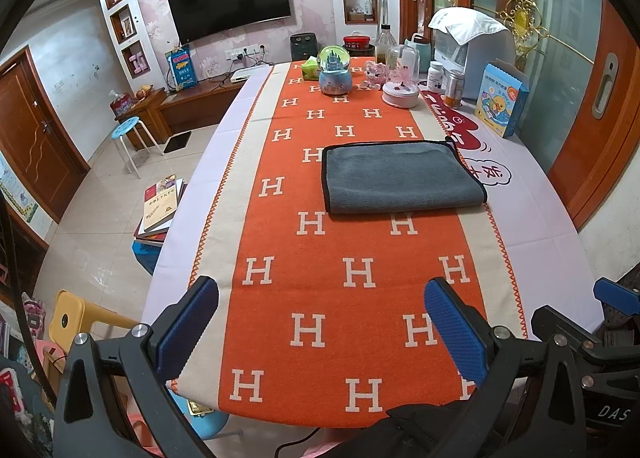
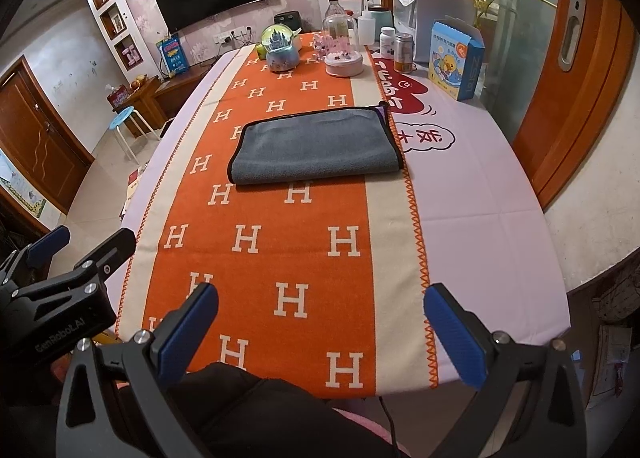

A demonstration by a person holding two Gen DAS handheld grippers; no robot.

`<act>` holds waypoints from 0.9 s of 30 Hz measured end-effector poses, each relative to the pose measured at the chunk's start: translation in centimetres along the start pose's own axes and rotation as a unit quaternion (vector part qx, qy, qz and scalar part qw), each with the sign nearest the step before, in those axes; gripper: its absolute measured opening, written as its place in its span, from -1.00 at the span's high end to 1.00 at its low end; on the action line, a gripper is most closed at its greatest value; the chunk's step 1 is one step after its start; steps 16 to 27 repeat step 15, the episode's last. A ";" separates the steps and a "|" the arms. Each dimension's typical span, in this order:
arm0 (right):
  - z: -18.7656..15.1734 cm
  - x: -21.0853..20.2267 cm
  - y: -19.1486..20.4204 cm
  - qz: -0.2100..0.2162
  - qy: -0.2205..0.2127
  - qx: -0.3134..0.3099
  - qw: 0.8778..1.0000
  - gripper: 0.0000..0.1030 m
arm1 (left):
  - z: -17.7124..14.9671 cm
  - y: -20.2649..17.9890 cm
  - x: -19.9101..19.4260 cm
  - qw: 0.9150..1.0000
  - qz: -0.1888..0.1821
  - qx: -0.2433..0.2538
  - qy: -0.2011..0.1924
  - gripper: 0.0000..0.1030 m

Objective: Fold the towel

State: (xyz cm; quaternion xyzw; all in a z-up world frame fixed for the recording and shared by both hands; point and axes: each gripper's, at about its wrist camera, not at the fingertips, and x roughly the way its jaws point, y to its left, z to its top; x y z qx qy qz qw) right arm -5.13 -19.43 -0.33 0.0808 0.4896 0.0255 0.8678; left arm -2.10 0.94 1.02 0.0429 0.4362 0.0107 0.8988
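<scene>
A grey towel (image 1: 400, 177) with black trim lies folded flat on the orange H-pattern table runner (image 1: 320, 278), mid-table; it also shows in the right wrist view (image 2: 316, 145). My left gripper (image 1: 320, 298) is open and empty, held above the table's near edge, well short of the towel. My right gripper (image 2: 320, 302) is open and empty too, also at the near edge. The left gripper shows at the left of the right wrist view (image 2: 80, 246).
At the table's far end stand a snow globe (image 1: 335, 71), a pink music box (image 1: 400, 91), bottles (image 1: 436, 75), a white appliance (image 1: 476, 45) and a blue carton (image 1: 500, 99). Books (image 1: 160, 205) and stools sit on the floor to the left.
</scene>
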 end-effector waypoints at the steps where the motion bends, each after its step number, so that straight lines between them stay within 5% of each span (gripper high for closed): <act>1: 0.0 0.0 0.0 0.000 0.000 0.000 1.000 -1.00 | 0.0 0.0 0.0 1.000 0.000 0.000 0.000 -0.99; 27: -0.2 0.1 -0.1 0.000 0.002 0.001 1.000 -1.00 | 0.1 -0.1 0.1 1.000 0.000 0.000 0.000 -0.99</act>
